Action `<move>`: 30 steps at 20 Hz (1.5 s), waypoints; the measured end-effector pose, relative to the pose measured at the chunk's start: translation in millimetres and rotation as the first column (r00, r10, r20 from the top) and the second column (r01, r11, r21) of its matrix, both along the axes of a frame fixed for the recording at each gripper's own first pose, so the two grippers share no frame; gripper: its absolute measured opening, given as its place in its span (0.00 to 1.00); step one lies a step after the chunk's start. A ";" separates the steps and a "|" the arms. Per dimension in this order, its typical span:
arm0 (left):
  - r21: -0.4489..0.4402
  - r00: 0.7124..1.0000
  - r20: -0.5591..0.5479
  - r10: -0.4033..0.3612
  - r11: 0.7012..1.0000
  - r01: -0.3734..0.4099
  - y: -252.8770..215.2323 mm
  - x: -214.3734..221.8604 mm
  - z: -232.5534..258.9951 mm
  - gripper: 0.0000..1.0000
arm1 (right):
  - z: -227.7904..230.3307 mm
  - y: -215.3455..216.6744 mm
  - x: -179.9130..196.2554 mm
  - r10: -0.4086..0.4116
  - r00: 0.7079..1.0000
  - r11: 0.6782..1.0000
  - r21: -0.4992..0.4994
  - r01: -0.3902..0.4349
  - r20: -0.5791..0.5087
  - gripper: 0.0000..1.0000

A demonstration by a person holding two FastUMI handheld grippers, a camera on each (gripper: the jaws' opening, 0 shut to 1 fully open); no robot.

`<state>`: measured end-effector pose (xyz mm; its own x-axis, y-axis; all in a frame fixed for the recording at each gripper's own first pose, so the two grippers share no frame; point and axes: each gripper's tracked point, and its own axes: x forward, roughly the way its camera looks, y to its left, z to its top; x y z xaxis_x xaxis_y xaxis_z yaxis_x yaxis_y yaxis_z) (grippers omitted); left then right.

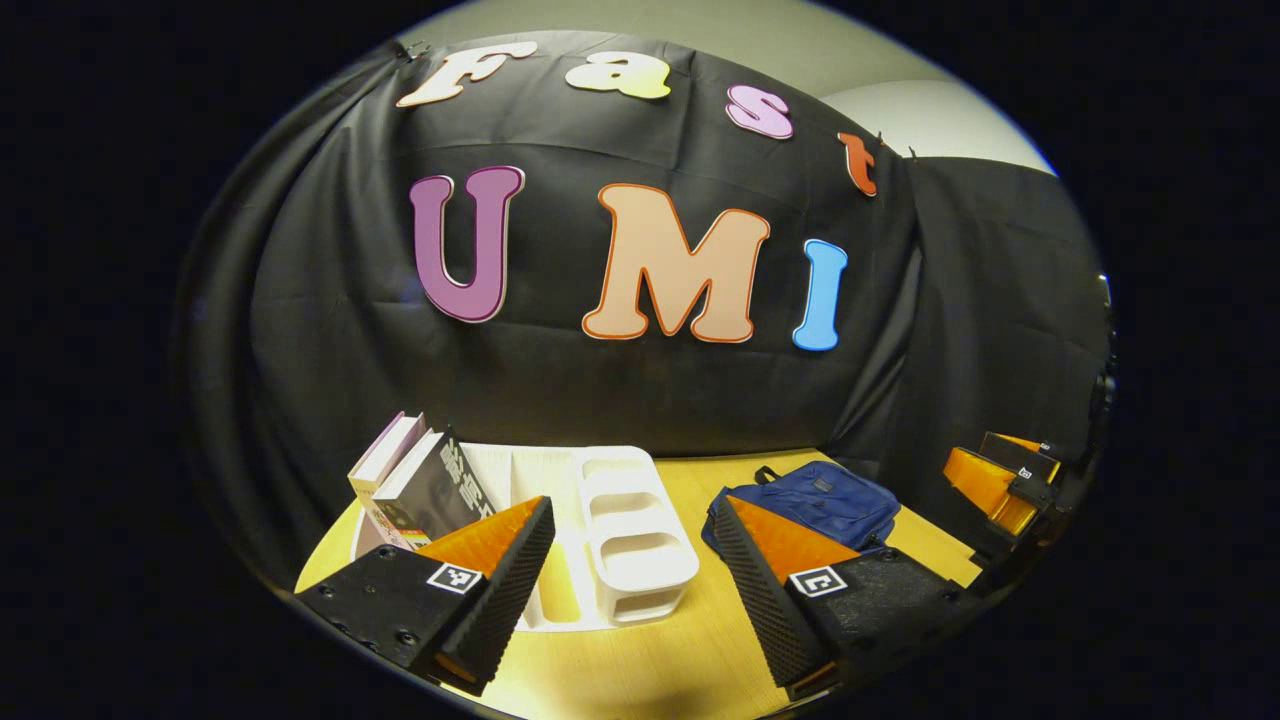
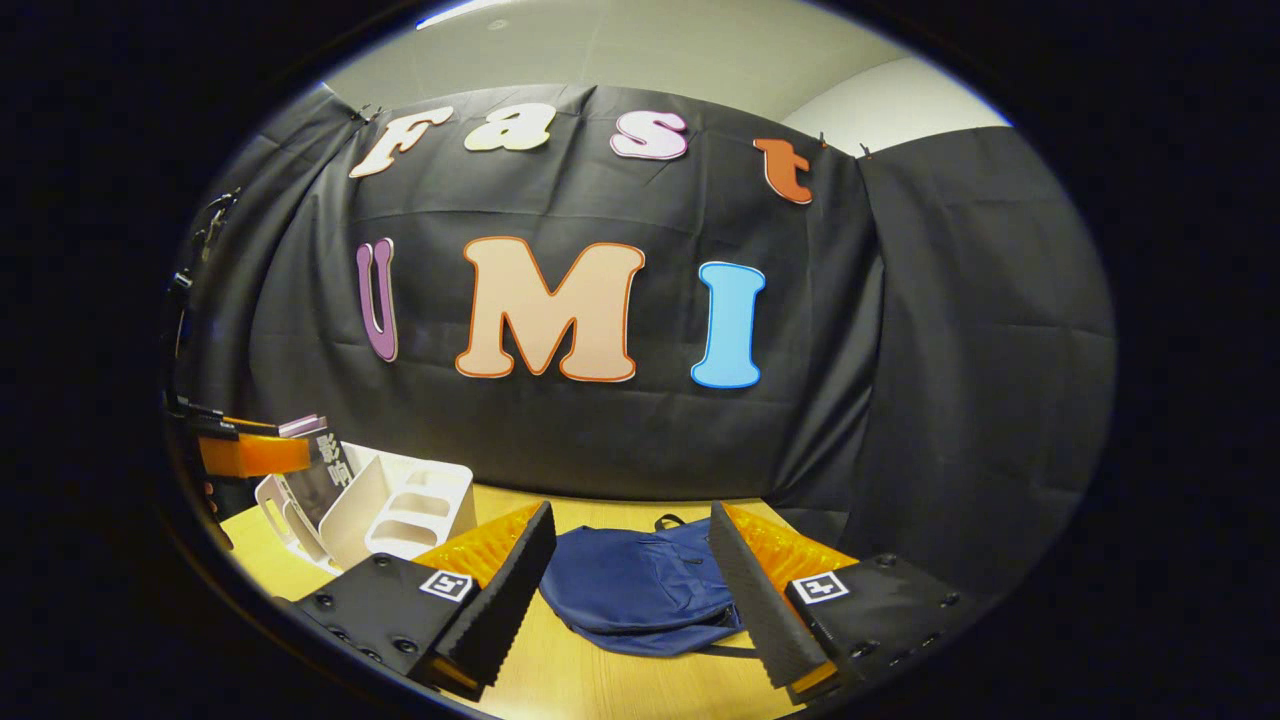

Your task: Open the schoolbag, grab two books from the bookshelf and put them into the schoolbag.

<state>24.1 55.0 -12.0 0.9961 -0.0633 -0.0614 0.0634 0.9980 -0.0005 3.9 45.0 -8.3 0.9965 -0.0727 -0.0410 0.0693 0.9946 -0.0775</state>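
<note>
Both hand-held grippers, left (image 1: 635, 560) and right (image 2: 632, 570), are held released. Ahead of the right one, a schoolbag (image 2: 640, 590) is laid shut on the table (image 2: 600, 690); books (image 1: 420, 485) are seen before the left.

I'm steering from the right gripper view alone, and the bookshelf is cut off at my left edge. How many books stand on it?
Observer: Two. A pale book and a black book lean together at the left end of the white rack, as the left gripper view shows it.
Operator: Are the slots next to them taken?
Observer: No, the long slots beside the books hold nothing that I can see.
Operator: And where is the left gripper?
Observer: The left gripper hovers in front of the rack, jaws open, with nothing held between them.
</note>
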 end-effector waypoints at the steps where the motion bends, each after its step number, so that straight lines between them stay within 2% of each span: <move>1: -0.005 1.000 -0.003 0.004 1.000 -0.004 -0.6 1.3 -0.9 0.95 | -1.0 -0.9 1.9 0.002 1.000 1.000 0.001 -0.002 -0.004 1.00; 5: -0.024 1.000 -0.017 0.020 0.999 -0.020 -10.3 4.4 -3.1 0.95 | -3.8 -11.1 11.5 0.008 1.000 1.000 -0.016 -0.008 -0.014 1.00; 7: -0.028 0.999 -0.026 0.034 0.999 -0.035 -13.6 5.7 -3.3 0.95 | -9.4 -18.3 17.5 0.012 1.000 1.000 -0.029 -0.013 -0.028 0.94; 9: -0.023 0.998 -0.034 0.051 0.998 -0.052 -15.6 8.5 -4.5 0.95 | -17.9 -26.9 21.9 0.015 0.999 0.998 -0.054 -0.017 -0.050 0.94; 10: -0.018 0.998 -0.034 0.059 0.998 -0.060 -17.4 9.6 -2.8 0.95 | -23.1 -31.1 23.6 0.016 0.998 0.997 -0.075 -0.021 -0.061 0.99; 15: -0.009 0.993 -0.023 0.120 0.993 -0.120 -18.5 10.1 0.8 0.95 | -61.1 -44.7 31.4 0.047 0.991 0.978 -0.198 -0.070 -0.122 1.00; 18: 0.002 0.989 -0.022 0.146 0.989 -0.146 -18.0 7.1 1.2 0.95 | -88.9 -52.1 38.8 0.038 0.985 0.952 -0.294 -0.087 -0.167 0.94; 21: 0.001 0.982 -0.028 0.184 0.983 -0.184 -14.5 3.9 -1.0 0.95 | -116.1 -60.8 44.3 0.029 0.979 0.914 -0.392 -0.107 -0.200 0.93; 22: 0.000 0.980 -0.029 0.197 0.980 -0.197 -13.8 2.1 -0.5 0.95 | -124.3 -62.1 46.4 0.029 0.977 0.899 -0.423 -0.118 -0.212 0.99; 23: 0.001 0.977 -0.030 0.210 0.978 -0.210 -12.2 0.6 -1.9 0.95 | -132.2 -63.1 48.1 0.029 0.975 0.880 -0.457 -0.129 -0.220 0.98; 25: 0.012 0.971 -0.036 0.238 0.971 -0.238 -8.0 -4.4 -4.1 0.95 | -149.7 -65.7 53.0 0.026 0.972 0.824 -0.545 -0.152 -0.232 0.98; 26: 0.018 0.967 -0.038 0.253 0.967 -0.252 -5.4 -6.9 -4.1 0.95 | -157.8 -66.6 57.0 0.026 0.971 0.786 -0.596 -0.166 -0.237 0.96; 27: 0.021 0.963 -0.039 0.267 0.964 -0.266 -3.5 -9.1 -5.7 0.95 | -167.0 -66.2 62.0 0.028 0.969 0.745 -0.640 -0.185 -0.246 1.00; 28: 0.021 0.959 -0.041 0.281 0.960 -0.281 -1.4 -11.5 -5.6 0.95 | -175.9 -65.1 62.4 0.036 0.965 0.711 -0.672 -0.207 -0.260 0.98; 29: 0.018 0.954 -0.044 0.296 0.955 -0.295 0.9 -14.5 -8.2 0.95 | -186.4 -63.7 64.2 0.046 0.962 0.687 -0.691 -0.226 -0.269 0.92; 30: 0.015 0.950 -0.050 0.309 0.951 -0.309 3.2 -17.4 -10.1 0.95 | -194.9 -61.4 66.3 0.055 0.958 0.664 -0.706 -0.245 -0.280 0.92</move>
